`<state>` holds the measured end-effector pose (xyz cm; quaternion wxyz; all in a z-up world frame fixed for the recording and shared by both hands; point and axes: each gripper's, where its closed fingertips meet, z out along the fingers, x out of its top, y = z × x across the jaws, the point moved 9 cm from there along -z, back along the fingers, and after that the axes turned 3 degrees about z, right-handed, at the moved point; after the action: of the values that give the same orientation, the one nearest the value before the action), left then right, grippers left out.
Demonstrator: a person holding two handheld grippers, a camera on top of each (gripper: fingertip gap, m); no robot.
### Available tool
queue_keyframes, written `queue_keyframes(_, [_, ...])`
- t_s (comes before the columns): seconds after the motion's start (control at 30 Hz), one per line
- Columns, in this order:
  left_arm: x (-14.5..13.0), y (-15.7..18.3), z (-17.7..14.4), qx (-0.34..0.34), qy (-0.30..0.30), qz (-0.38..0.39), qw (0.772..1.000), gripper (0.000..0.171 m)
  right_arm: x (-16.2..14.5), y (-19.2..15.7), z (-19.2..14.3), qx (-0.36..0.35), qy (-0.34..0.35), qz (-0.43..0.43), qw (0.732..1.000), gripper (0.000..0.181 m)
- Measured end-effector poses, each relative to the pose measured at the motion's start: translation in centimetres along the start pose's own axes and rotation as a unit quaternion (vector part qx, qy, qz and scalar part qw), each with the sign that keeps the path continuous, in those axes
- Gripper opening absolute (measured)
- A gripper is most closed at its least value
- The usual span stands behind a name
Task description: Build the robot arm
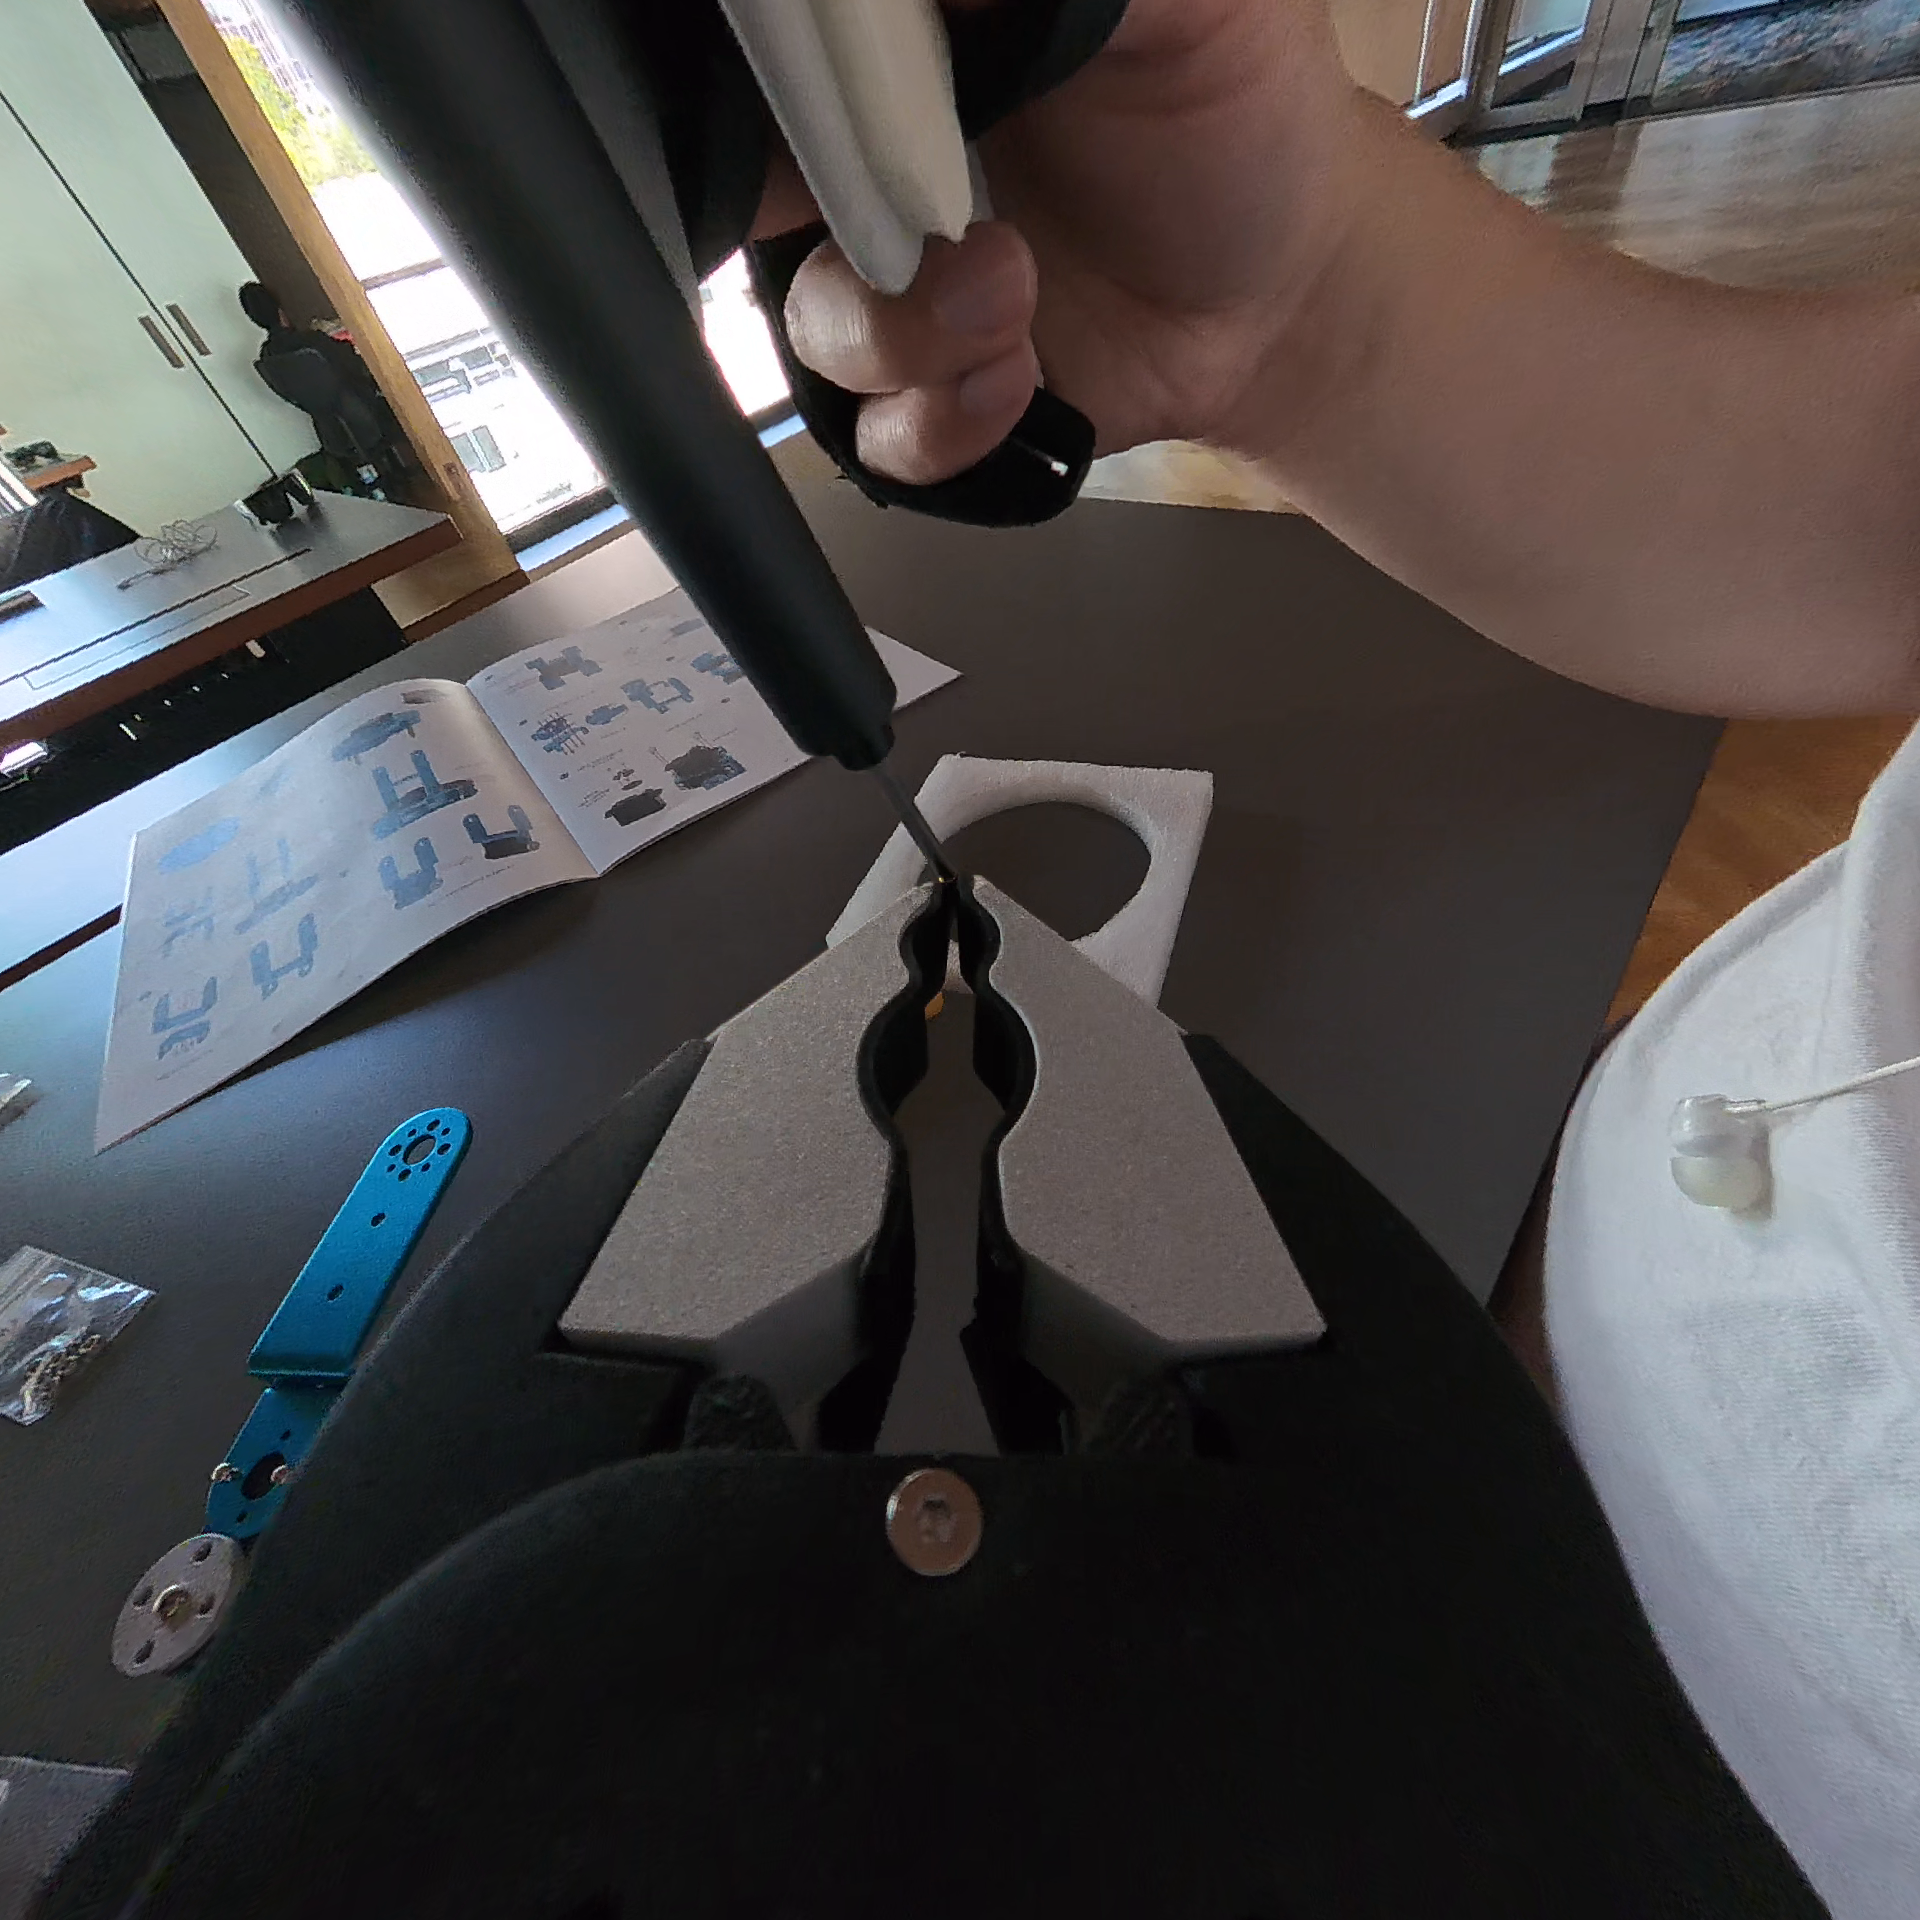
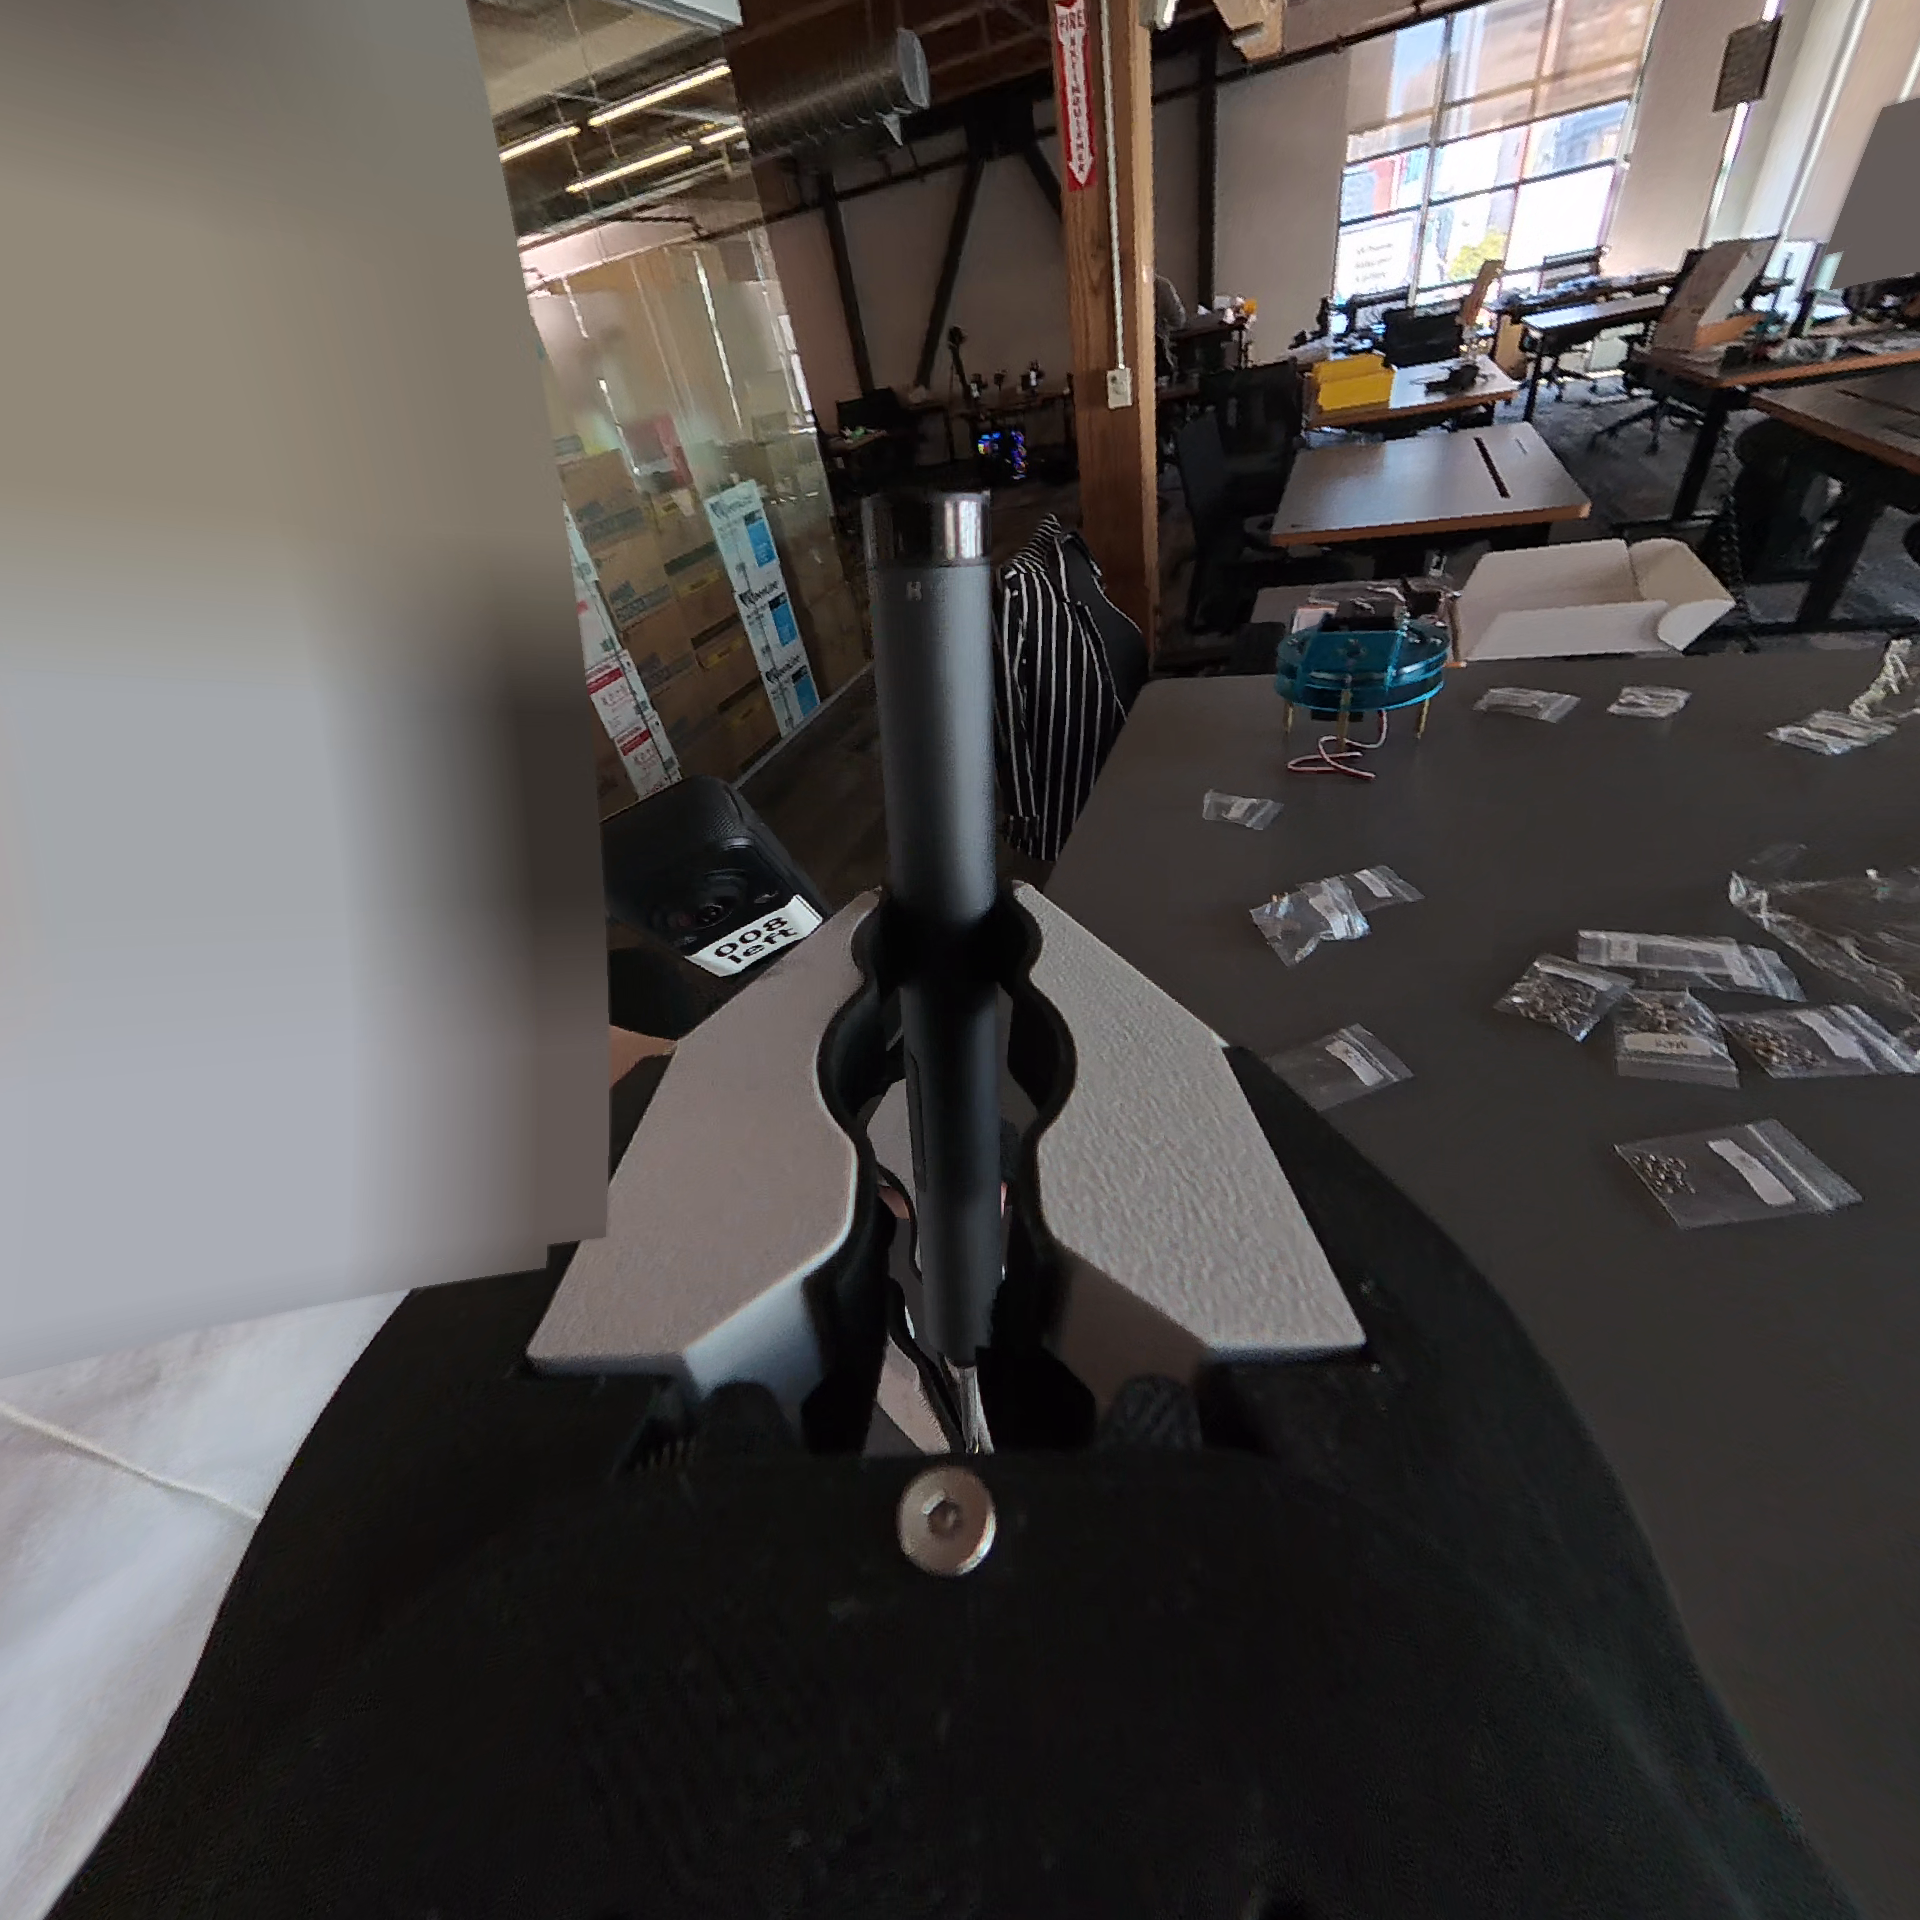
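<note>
The left gripper (image 1: 951, 909) pinches a small brass part (image 1: 938, 1000) under the driver's bit (image 1: 920, 831), while the right gripper (image 2: 940, 925) clamps the electric screwdriver (image 2: 935, 831) just above it.

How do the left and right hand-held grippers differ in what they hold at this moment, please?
The left hand-held gripper pinches a tiny brass-coloured part at its fingertips, while the right hand-held gripper clamps the long dark screwdriver along its fingers. The left one's load barely shows; the right one's sticks out well past the tips. The screwdriver's bit meets the left one's tips. Both are shut, with grey fingers.
</note>
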<state>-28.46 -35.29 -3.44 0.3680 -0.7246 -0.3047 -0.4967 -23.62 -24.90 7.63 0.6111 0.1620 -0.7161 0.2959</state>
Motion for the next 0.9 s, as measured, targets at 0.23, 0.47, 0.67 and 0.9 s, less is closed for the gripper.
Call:
queue_keyframes(0.23, [-0.3,-0.2,0.2,0.004,-0.005,-0.015,1.000,0.000,-0.4,0.6,-0.5,-0.016,0.024,0.021,0.999,0.016])
queue_keyframes(0.47, [0.0,-0.3,0.2,0.006,0.000,-0.014,1.000,0.003,-0.3,0.8,-0.9,-0.020,0.036,0.025,0.999,0.016])
queue_keyframes(0.67, [0.1,-0.4,0.2,0.003,0.001,-0.015,1.000,0.007,-0.3,0.8,-0.8,-0.019,0.037,0.023,0.999,0.016])
queue_keyframes(0.9, [-0.2,-1.4,-1.3,0.019,0.020,-0.038,0.999,0.017,-0.2,1.5,-0.6,-0.021,0.048,0.026,0.998,0.017])
